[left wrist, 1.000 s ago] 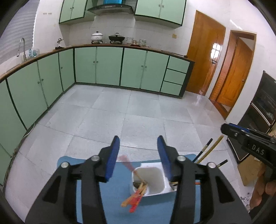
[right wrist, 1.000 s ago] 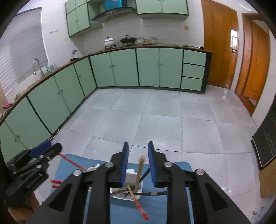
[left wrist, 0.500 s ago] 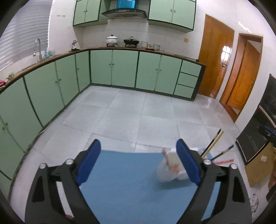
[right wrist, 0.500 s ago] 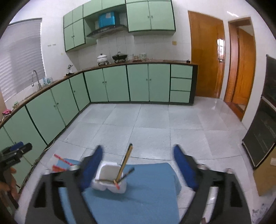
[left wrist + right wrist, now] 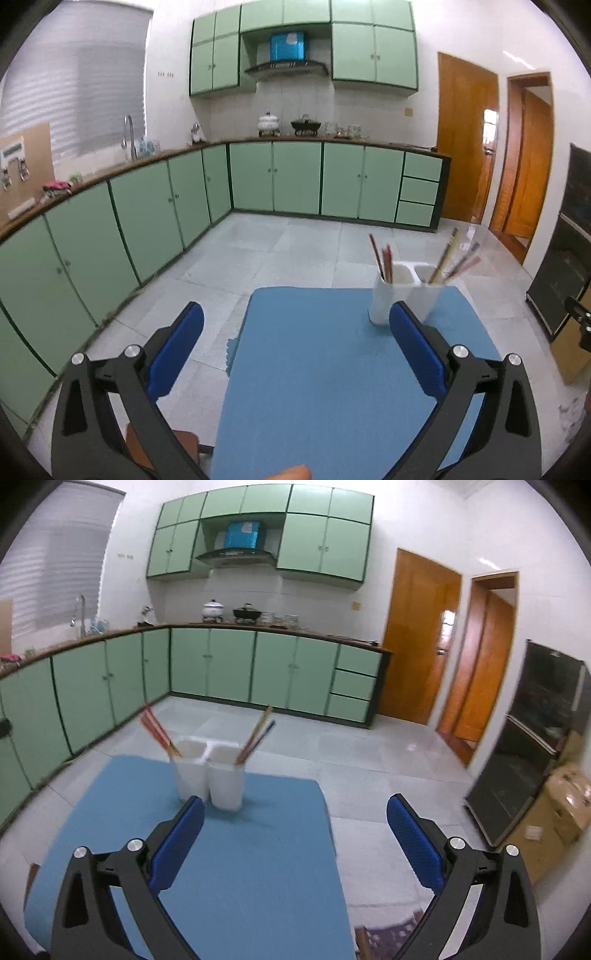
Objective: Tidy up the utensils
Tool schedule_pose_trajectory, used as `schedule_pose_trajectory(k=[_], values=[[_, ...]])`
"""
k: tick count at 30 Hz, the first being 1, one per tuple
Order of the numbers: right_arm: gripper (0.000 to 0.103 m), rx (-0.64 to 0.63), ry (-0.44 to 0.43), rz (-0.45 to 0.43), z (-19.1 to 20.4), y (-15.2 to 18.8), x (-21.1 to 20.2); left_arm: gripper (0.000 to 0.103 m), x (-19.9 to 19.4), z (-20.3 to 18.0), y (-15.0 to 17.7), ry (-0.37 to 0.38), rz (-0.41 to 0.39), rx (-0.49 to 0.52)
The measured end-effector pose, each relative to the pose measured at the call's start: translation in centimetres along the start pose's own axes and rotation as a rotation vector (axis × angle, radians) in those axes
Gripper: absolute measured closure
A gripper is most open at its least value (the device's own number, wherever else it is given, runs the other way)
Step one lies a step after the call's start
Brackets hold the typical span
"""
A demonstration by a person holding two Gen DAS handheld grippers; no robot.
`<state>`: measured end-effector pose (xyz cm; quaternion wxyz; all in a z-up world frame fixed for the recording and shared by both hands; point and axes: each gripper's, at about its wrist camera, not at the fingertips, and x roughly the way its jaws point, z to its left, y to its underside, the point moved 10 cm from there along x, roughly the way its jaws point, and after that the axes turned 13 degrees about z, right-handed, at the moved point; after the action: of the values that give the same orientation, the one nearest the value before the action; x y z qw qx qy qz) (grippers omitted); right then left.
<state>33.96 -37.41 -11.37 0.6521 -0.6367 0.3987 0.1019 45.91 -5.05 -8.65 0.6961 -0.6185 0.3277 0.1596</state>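
Holding both tools above the blue mat [image 5: 314, 369], you have the left gripper [image 5: 295, 343] and right gripper [image 5: 295, 827] spread wide, gripping nothing. Your white two-cup holder [image 5: 210, 779] stands upright on the mat's far part, chopsticks [image 5: 255, 734] leaning in both cups.
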Motion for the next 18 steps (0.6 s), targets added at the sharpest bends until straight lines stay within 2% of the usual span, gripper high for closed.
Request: schedule_pose_trajectory(k=[3, 6, 10, 12, 15, 18], values=[[0.006, 0.019, -0.013, 0.016, 0.7, 4.3, -3.1, 0.005, -3.4, -1.5, 3.5, 0.016, -0.009, 0.052], [0.006, 0.015, -0.050, 0.001, 1.2, 7.0, -6.0, 0.005, -6.8, -2.2, 6.8, 0.001, -0.032, 0.061], [0.006, 0.003, -0.062, -0.019, 1.4, 8.8, -9.8, 0.005, -10.5, -3.2, 10.4, 0.040, -0.020, 0.016], [0.006, -0.004, -0.047, -0.046, 1.2, 9.5, -11.8, 0.005, -11.9, -3.6, 11.6, 0.024, -0.020, 0.013], [0.006, 0.002, -0.078, -0.071, 1.4, 10.4, -14.7, 0.005, -14.3, -4.6, 13.3, -0.017, -0.030, 0.034], [0.006, 0.021, -0.097, -0.091, 1.2, 11.2, -16.8, 0.005, -16.6, -5.8, 14.2, -0.004, -0.051, 0.038]])
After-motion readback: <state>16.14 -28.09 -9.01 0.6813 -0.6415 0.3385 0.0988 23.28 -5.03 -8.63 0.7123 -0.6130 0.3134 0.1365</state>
